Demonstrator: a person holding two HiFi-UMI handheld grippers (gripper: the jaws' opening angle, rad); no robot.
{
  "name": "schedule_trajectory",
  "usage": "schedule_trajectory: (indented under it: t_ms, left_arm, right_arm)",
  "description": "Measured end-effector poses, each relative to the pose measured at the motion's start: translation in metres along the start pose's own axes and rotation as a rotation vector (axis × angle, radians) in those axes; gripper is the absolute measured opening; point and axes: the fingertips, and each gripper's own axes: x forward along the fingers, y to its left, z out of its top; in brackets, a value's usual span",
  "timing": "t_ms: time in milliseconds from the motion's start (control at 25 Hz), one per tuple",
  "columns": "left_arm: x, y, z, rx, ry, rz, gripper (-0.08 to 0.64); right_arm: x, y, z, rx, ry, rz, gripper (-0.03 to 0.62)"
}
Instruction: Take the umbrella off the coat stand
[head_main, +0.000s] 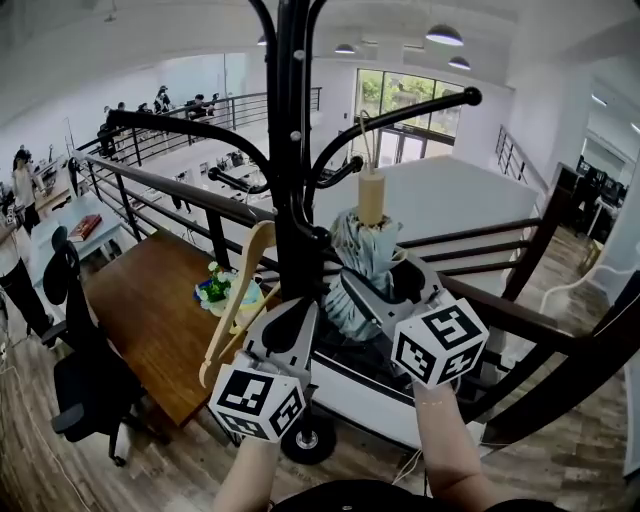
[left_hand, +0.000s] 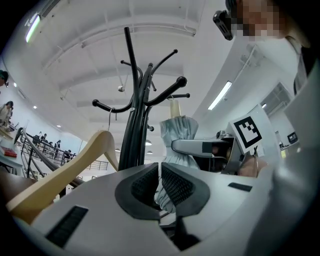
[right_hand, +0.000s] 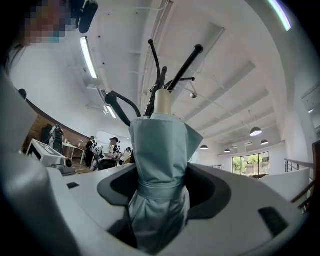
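A pale blue folded umbrella (head_main: 362, 250) with a beige handle (head_main: 371, 197) hangs upright against the black coat stand (head_main: 290, 150), its thin loop over a hook arm. My right gripper (head_main: 375, 290) is shut on the umbrella's cloth at the strap, and the umbrella (right_hand: 160, 165) fills the space between the jaws of the right gripper (right_hand: 162, 187). My left gripper (head_main: 300, 320) sits low beside the pole, left of the umbrella. The jaws of the left gripper (left_hand: 160, 185) are shut to a thin slit, with the umbrella (left_hand: 176, 135) just behind them.
A wooden hanger (head_main: 235, 300) hangs on the stand's left side, close to my left gripper. Below are a brown table (head_main: 150, 320) with flowers (head_main: 215, 288), a black chair (head_main: 75, 350) and a dark railing (head_main: 520, 320). Hook arms (head_main: 420, 105) spread overhead.
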Motion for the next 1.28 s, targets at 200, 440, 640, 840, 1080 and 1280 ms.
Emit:
schedule_trajectory:
  t_ms: [200,440,640,840,1080,1280]
  left_arm:
    - [0.013,-0.011,0.012,0.014,-0.03,-0.035,0.028]
    - [0.027,-0.032,0.02,0.012,-0.041,-0.09,0.028]
    - [0.037,-0.048,0.029,0.022,-0.056,-0.12,0.028]
    - [0.043,-0.055,0.036,0.026,-0.07,-0.131,0.028]
    - [0.045,-0.06,0.042,0.038,-0.074,-0.142,0.028]
    - [0.042,-0.062,0.044,0.039,-0.072,-0.139,0.028]
  right_arm:
    - [-0.009,-0.012,0.013,-0.012,-0.026,-0.033,0.282]
    - [-0.025,-0.028,0.026,-0.014,-0.048,-0.086,0.282]
    - [-0.04,-0.042,0.036,-0.022,-0.063,-0.125,0.282]
    - [-0.055,-0.054,0.053,-0.034,-0.097,-0.165,0.282]
    - [-0.071,-0.067,0.063,-0.02,-0.128,-0.206,0.282]
    - [-0.085,-0.071,0.065,-0.017,-0.135,-0.234,0.282]
